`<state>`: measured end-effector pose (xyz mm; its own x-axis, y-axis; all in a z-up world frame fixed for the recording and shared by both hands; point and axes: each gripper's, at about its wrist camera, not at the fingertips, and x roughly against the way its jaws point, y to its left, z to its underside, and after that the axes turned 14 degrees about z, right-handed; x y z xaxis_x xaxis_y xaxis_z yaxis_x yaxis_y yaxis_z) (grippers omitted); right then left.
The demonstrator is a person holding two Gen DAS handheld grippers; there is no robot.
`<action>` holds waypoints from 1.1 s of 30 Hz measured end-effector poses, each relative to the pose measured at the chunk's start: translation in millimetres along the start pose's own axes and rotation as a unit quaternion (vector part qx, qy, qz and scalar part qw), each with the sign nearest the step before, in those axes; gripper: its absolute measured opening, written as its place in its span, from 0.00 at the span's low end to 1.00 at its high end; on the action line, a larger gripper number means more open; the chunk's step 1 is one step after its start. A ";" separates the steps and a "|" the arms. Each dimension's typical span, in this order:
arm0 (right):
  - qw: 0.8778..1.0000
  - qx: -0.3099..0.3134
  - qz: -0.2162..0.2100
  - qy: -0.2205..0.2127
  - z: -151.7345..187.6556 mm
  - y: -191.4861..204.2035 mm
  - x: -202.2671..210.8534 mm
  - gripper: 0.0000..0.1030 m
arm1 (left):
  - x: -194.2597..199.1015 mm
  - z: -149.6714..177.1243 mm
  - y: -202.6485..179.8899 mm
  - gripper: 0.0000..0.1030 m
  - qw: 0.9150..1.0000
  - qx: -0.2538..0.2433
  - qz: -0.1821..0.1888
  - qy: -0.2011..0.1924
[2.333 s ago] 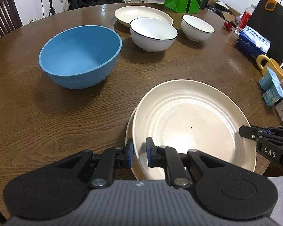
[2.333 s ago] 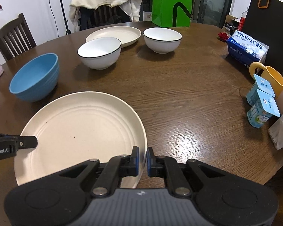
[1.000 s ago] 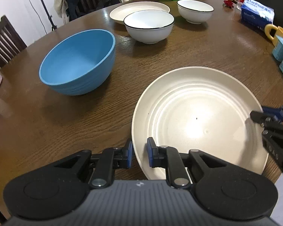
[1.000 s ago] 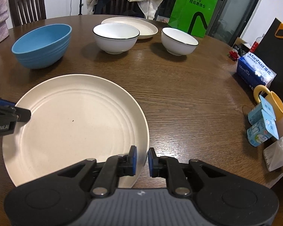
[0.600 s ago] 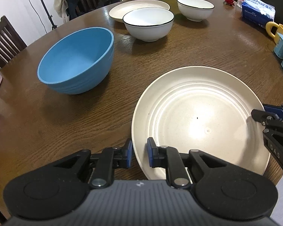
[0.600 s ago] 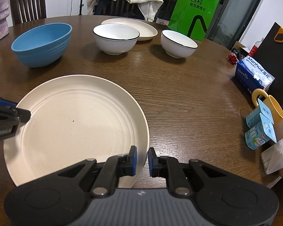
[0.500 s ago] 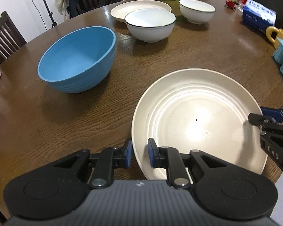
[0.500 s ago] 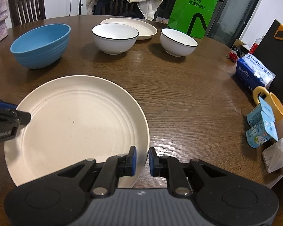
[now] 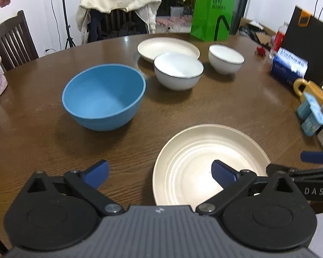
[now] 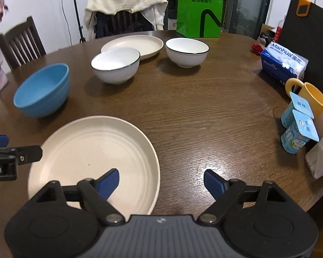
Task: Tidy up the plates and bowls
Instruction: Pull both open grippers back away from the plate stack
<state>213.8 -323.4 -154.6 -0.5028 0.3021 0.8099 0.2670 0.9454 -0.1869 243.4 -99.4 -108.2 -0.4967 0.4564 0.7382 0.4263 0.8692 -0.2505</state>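
Both tongs (image 9: 159, 172) (image 10: 161, 179) newly spread off the round ridged plate (image 9: 196, 161).

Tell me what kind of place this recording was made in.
Most likely a home dining area. A round wooden table carries bowls and plates, wooden chairs stand around it, one draped with a jacket, and a shopping bag and tissue pack sit at the far edge.

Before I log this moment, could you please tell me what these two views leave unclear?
- Near plate, left wrist view: its near rim is hidden by the left hand-held gripper, so a second plate underneath cannot be ruled out.
- Far plate, both views: partly covered by the white bowl.
- Tissue pack, left wrist view: lettering blurred.
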 end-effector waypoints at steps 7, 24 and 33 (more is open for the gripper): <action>1.000 -0.019 -0.008 -0.006 1.1 -12.8 20.0 0.99 | 17.4 -2.4 -7.0 1.00 1.000 0.008 -0.002 -0.017; 0.999 -0.034 -0.041 0.000 10.8 -39.4 55.2 1.00 | 60.5 8.8 -31.2 1.00 0.998 0.016 -0.005 -0.054; 0.998 -0.014 -0.058 -0.014 10.8 -48.6 80.5 1.00 | 84.3 12.8 -49.2 1.00 0.996 0.017 -0.012 -0.082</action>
<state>151.5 -343.8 -86.3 -0.5541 0.1946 0.8094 0.2287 0.9705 -0.0767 170.9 -101.3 -41.6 -0.6250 0.4570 0.6329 0.3871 0.8855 -0.2571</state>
